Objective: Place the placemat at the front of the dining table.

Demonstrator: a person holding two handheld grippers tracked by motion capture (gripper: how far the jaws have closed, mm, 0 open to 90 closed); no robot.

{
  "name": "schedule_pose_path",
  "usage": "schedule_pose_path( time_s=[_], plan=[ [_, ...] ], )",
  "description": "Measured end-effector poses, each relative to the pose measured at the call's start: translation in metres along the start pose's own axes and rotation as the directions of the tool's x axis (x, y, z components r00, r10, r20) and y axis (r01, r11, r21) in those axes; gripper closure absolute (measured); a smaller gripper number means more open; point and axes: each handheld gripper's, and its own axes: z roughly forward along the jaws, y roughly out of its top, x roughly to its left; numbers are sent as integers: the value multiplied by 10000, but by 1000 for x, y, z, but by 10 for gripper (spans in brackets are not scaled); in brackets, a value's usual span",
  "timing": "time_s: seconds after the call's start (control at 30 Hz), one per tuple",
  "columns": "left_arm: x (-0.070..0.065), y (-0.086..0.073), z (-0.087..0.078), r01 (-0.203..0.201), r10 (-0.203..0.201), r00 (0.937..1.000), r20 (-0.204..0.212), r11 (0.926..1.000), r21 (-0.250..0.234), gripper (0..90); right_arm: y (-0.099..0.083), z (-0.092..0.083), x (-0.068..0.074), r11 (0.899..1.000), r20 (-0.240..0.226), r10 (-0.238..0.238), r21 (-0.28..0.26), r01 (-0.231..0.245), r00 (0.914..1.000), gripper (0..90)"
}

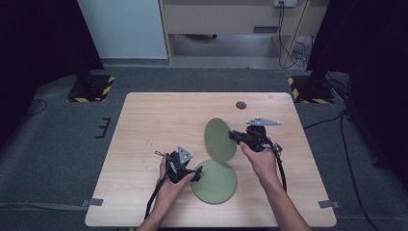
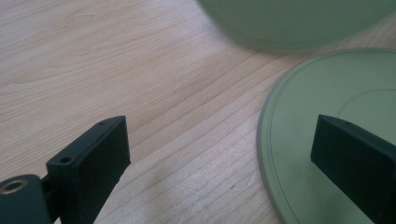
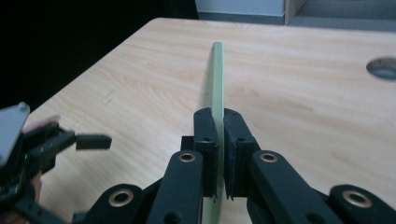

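Observation:
Two round green plates are on the wooden table (image 1: pixel 159 120). One plate (image 1: pixel 215 181) (image 2: pixel 327 116) lies flat near the front edge. The other plate (image 1: pixel 220 139) (image 3: pixel 215 79) is lifted and stands on edge above the table, and its blurred underside (image 2: pixel 299 23) crosses the top of the left gripper view. My right gripper (image 1: pixel 234 136) (image 3: pixel 219 154) is shut on that plate's rim, one pad on each face. My left gripper (image 1: pixel 196 172) (image 2: pixel 222 163) is open and low over the table. Its right jaw hangs over the flat plate's left rim and its left jaw is over bare wood.
A round cable hole (image 1: pixel 241 105) (image 3: pixel 384 67) sits in the table near the far edge. One finger of the left gripper (image 3: pixel 93 141) shows at the left of the right gripper view. Dark stands with striped bases (image 1: pixel 91 89) flank the table's far corners.

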Motion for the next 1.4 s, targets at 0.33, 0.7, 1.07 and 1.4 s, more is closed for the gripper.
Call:
schedule_pose_path(
  time_s=[0.33,0.7,1.07,1.4],
  plan=[
    [6,1,-4,117,-118,9999,-58,9999,-95,41,42,20,-2,9995,926,-297,-75,305,9953,861],
    [9,1,-6,195,-195,9998,-62,9997,-119,42,70,50,-2,9995,1106,-302,79,295,9934,861],
    [16,-2,-10,332,-334,9994,-124,9993,-170,41,56,79,-58,9887,1553,1482,13,-1502,9767,860],
    [33,-7,-10,545,-541,9976,-437,9985,76,42,2,90,-120,9678,2826,2054,834,-2373,9370,856]
  ],
)
